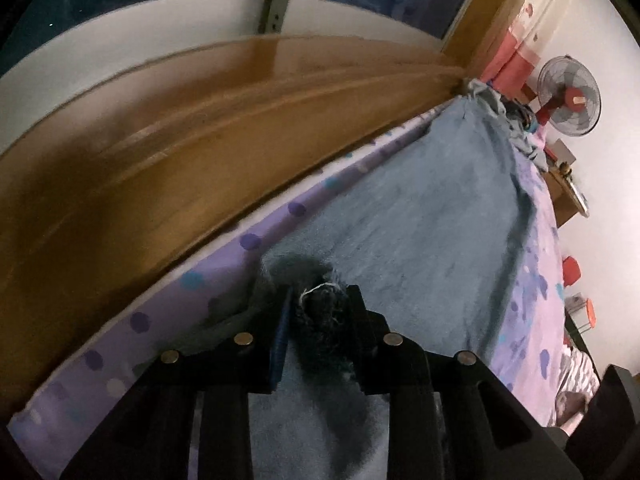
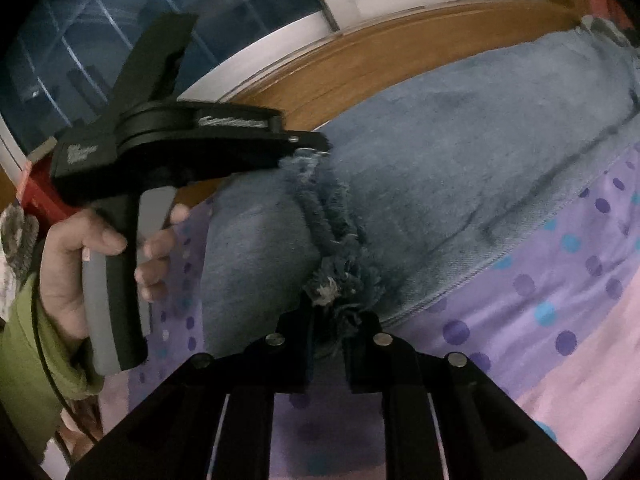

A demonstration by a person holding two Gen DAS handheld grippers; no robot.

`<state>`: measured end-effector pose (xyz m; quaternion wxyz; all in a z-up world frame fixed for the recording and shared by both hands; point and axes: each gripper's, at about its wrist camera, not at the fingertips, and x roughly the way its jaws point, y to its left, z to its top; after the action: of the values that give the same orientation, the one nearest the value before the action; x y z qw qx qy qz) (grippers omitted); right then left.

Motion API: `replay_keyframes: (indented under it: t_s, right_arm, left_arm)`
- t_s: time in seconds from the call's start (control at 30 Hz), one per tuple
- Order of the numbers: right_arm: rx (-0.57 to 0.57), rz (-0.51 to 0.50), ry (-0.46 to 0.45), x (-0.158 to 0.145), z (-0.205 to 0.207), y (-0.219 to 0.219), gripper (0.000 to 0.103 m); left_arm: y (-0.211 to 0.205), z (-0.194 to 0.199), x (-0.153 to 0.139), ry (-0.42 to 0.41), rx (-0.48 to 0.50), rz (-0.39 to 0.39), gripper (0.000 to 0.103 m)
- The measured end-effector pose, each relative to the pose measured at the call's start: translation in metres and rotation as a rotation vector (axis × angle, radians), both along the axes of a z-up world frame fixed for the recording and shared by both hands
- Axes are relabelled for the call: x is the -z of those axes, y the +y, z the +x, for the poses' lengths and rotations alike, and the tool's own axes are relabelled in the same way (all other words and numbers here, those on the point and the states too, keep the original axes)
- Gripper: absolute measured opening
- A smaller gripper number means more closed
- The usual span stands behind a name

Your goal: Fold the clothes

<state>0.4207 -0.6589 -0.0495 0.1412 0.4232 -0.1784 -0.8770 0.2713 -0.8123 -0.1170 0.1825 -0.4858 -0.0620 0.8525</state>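
The left gripper [image 1: 320, 300] pinches the frayed hem [image 1: 316, 280] of the blue jeans [image 1: 420, 216]; the right gripper [image 2: 330, 322] clamps another tuft of the same fringe (both jaws closed on denim). The jeans lie spread along the polka-dot bedsheet [image 2: 560, 280], beside the wooden bed frame [image 1: 140, 160]. A hand [image 2: 68, 264] grips the left tool's handle.
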Motion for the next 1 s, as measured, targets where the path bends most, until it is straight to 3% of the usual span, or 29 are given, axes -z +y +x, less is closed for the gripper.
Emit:
replay_keyframes:
  t_s: [0.07,0.13,0.23,0.4,0.57,0.8,1.0]
  right_arm:
    - [0.025,-0.017,0.011,-0.005,0.005,0.004,0.024]
    - [0.052,0.000,0.032,-0.011,0.013,0.005,0.028]
    - [0.074,0.053,0.066,-0.022,0.022,0.006,0.028]
    - [0.038,0.054,0.116,-0.030,-0.004,0.008,0.028]
    - [-0.201,0.132,0.179,-0.034,-0.014,-0.022,0.028]
    - [-0.504,0.319,0.199,-0.002,-0.013,-0.055,0.028]
    - [-0.600,0.231,0.158,0.009,-0.026,-0.044,0.028]
  left_arm:
    - [-0.009,0.009,-0.015,0.040,-0.019,0.023,0.029]
    - [-0.017,0.018,-0.027,0.080,-0.040,0.024,0.039]
    - [-0.030,0.028,-0.042,0.130,-0.075,0.019,0.043]
    - [-0.040,0.039,-0.045,0.111,-0.142,0.054,0.043]
    - [-0.029,0.050,-0.029,0.089,-0.173,0.081,0.043]
    - [-0.005,0.034,0.003,0.059,-0.270,0.060,0.042]
    - [0.004,0.024,0.019,0.056,-0.337,-0.021,0.042]
